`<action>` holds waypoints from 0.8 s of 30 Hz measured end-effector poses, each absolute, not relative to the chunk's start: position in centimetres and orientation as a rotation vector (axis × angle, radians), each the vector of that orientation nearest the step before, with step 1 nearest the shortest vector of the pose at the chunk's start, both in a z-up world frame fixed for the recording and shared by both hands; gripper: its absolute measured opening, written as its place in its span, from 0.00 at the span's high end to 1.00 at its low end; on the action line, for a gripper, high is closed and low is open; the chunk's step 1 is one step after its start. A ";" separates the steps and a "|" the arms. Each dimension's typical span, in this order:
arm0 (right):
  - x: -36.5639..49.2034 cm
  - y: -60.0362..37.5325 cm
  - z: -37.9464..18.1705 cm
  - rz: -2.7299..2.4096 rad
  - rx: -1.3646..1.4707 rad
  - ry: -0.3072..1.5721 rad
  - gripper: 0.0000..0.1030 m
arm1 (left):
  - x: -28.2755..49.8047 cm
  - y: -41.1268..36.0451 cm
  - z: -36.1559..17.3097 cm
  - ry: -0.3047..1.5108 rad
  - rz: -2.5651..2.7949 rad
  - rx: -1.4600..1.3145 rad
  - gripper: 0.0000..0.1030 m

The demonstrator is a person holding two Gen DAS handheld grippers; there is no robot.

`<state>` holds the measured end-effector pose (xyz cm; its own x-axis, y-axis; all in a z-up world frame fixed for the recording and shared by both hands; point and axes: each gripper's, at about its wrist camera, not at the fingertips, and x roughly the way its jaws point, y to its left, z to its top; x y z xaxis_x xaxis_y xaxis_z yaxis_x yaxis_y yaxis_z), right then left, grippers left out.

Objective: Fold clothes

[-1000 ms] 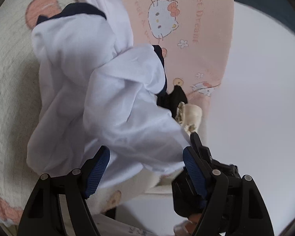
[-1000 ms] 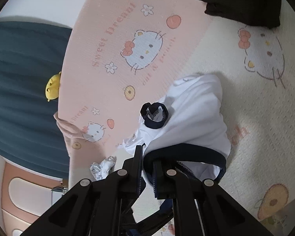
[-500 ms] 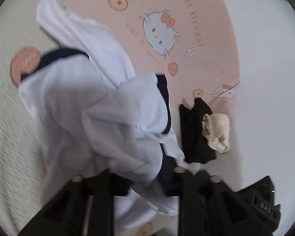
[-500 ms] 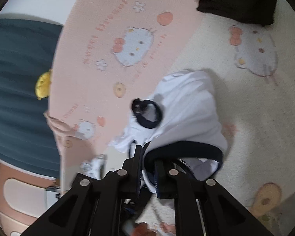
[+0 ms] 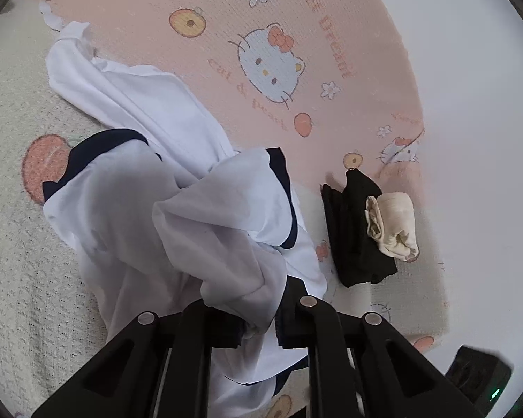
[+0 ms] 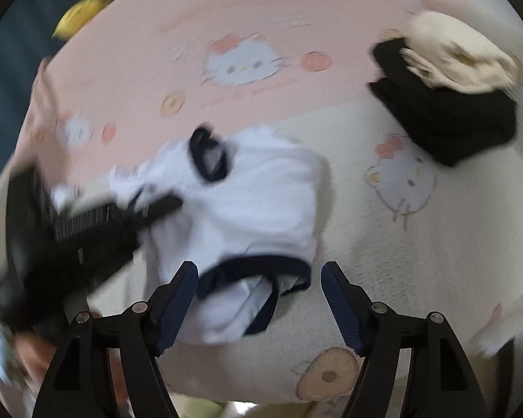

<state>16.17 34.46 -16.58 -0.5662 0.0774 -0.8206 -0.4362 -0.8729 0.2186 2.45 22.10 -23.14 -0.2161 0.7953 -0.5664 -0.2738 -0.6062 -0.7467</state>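
The left claw (image 5: 259, 327) is pinched tight on a bunched fold of the white shirt (image 5: 177, 209), its jaws all but meeting with cloth squeezed between them. My reading is that it holds this gather to lift or drag one part of the shirt while the rest trails on the bed (image 5: 14, 244) — a grip on a wad rather than on a clean edge, so the cloth hangs in twists ahead of the claw.

The right claw (image 6: 259, 303) stands wide apart with nothing between its blue pads. The shirt's dark-trimmed opening (image 6: 254, 271) lies just ahead of it, between the jaws' line but not touched, which would suit either reaching for that trim or having let it go; the blurred picture does not settle which.

The shirt is white and thin, slightly see-through where it doubles over, with navy binding at the neck and sleeve ends. It is crumpled, not flat: one long part runs away up and to the left of the left claw, a navy-edged sleeve (image 5: 279, 195) curls just beyond the pinched wad, and no square fold shows anywhere.

To the right of the left claw, well beyond the shirt, a black garment (image 5: 355, 240) lies folded with a cream roll (image 5: 394, 226) on top. They look like finished pieces set aside. A pink blanket (image 5: 331, 17) with cartoon cats covers the far side of the bed.
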 end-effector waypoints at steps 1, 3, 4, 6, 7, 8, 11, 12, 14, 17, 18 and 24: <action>16.1 34.2 -16.9 2.480 -1.294 0.545 0.29 | 2.5 22.1 -23.1 -0.657 1.892 -1.314 0.90; 16.1 34.0 -17.6 2.463 -1.337 0.455 0.29 | 2.6 22.2 -23.1 -0.656 1.883 -1.314 0.90; 15.9 34.0 -18.0 2.452 -1.359 0.410 0.29 | 2.6 22.2 -23.1 -0.655 1.878 -1.314 0.90; 15.6 34.2 -18.8 2.420 -1.372 0.318 0.30 | 2.7 22.2 -23.0 -0.654 1.869 -1.313 0.90; 15.5 34.4 -19.1 2.402 -1.363 0.284 0.29 | 2.7 22.2 -23.0 -0.653 1.865 -1.313 0.90; 15.3 34.7 -19.4 2.388 -1.350 0.266 0.30 | 2.8 22.3 -23.0 -0.653 1.860 -1.313 0.90; 14.5 35.7 -20.4 2.364 -1.329 0.261 0.29 | 2.7 22.4 -23.0 -0.645 1.853 -1.318 0.90; 14.2 36.0 -20.7 2.362 -1.322 0.264 0.30 | 2.6 22.4 -23.0 -0.642 1.850 -1.319 0.90; 13.7 36.4 -21.2 2.358 -1.305 0.263 0.30 | 2.6 22.5 -23.0 -0.637 1.845 -1.322 0.90; 13.2 36.7 -21.4 2.361 -1.278 0.295 0.30 | 2.5 22.6 -23.1 -0.630 1.838 -1.326 0.90; 13.1 36.8 -21.4 2.364 -1.266 0.312 0.30 | 2.4 22.6 -23.1 -0.627 1.835 -1.327 0.90; 12.5 36.6 -20.9 2.368 -1.222 0.374 0.72 | 2.5 22.7 -22.9 -0.592 1.839 -1.314 0.90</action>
<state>12.46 36.56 -20.86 -0.5081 0.2639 -0.8199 -0.5036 -0.8633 0.0342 2.51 22.73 -22.86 -0.1576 0.8089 -0.5664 -0.3262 -0.5840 -0.7433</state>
